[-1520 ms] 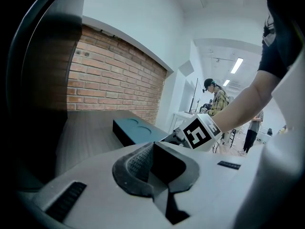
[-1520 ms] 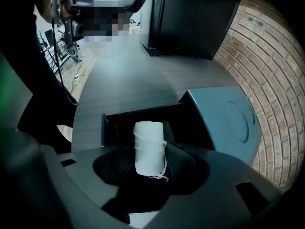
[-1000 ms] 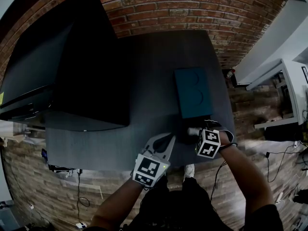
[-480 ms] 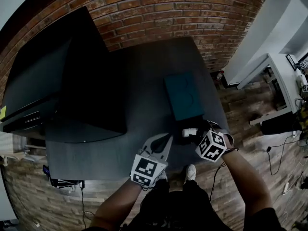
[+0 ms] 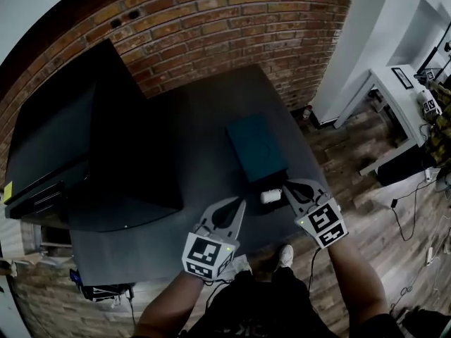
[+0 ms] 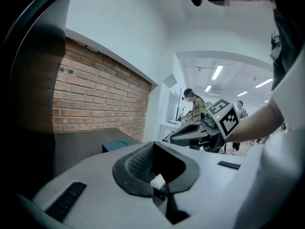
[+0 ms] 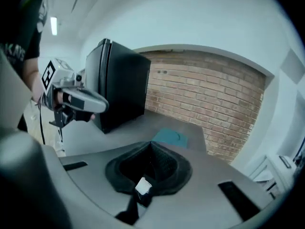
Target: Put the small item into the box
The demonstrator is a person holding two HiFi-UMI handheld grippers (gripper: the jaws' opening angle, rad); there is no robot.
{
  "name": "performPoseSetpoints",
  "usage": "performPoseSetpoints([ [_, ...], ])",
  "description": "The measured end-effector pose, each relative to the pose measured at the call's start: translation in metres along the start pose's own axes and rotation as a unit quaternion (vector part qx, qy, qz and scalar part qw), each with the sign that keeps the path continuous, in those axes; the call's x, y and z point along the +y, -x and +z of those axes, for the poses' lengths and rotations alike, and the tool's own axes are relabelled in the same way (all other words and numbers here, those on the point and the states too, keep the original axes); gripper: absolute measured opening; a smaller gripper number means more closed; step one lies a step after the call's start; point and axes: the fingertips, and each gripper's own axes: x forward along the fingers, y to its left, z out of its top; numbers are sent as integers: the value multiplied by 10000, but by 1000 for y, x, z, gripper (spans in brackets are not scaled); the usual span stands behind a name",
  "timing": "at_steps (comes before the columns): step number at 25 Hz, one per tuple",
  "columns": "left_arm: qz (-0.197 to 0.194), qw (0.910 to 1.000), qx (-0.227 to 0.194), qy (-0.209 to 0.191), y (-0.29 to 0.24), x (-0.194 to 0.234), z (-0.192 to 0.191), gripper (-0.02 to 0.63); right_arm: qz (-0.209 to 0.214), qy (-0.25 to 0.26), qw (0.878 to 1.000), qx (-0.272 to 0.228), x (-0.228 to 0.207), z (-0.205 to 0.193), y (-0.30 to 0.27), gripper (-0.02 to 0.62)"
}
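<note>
Seemingly pickup step | small item lies on surface just beside box | right tool jaws just closed, nothing between; left tool likewise pinched together, empty | next: reopen; regrasp item

Red brick wall behind dark table; wooden plank floor.

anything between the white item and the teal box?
No. In the head view only a short strip of bare table separates the item from the box's near end.
</note>
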Motion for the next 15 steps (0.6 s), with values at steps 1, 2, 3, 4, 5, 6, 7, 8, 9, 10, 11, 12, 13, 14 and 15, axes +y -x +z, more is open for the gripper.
performPoseSetpoints([
  [1, -19, 10000, -33, -24, 1, -1, 4, 34, -25, -195, 9997, -163, 0, 7, 5, 18],
  [2, -35, 10000, -67, -48, 1, -1, 8, 34, -58, -365, 9988, -312, -1, 12, 11, 18],
  [3, -43, 9999, -100, -69, 1, -2, 12, 34, -95, -514, 9976, -449, -2, 18, 16, 18],
  [4, -44, 9999, -132, -85, 1, -2, 15, 34, -128, -647, 9962, -571, -3, 23, 21, 18],
  [5, -39, 9998, -157, -93, 2, -2, 18, 34, -157, -766, 9946, -678, -4, 27, 26, 17],
  [6, -33, 9998, -178, -93, 2, -3, 20, 34, -182, -864, 9931, -774, -5, 32, 30, 17],
  [7, -28, 9998, -200, -90, 2, -4, 22, 34, -204, -938, 9916, -867, -6, 35, 35, 18],
  [8, -24, 9997, -229, -89, 3, -5, 23, 34, -222, -983, 9903, -958, -7, 39, 39, 17],
  [9, -17, 9996, -261, -92, 4, -7, 25, 34, -237, -1006, 9892, -1042, -7, 42, 44, 18],
  [10, -7, 9995, -292, -98, 4, -9, 27, 34, -247, -1019, 9883, -1112, -8, 44, 48, 17],
  [11, 7, 9994, -318, -105, 5, -11, 28, 34, -251, -1028, 9875, -1168, -9, 46, 52, 17],
  [12, 26, 9994, -341, -111, 6, -14, 30, 34, -247, -1035, 9869, -1216, -9, 48, 56, 17],
  [13, 52, 9993, -362, -114, 7, -17, 31, 34, -236, -1038, 9864, -1254, -9, 49, 60, 17],
  [14, 83, 9992, -381, -111, 8, -20, 32, 34, -225, -1039, 9861, -1280, -8, 49, 64, 17],
  [15, 119, 9991, -396, -102, 9, -23, 32, 34, -215, -1043, 9859, -1294, -8, 49, 68, 17],
])
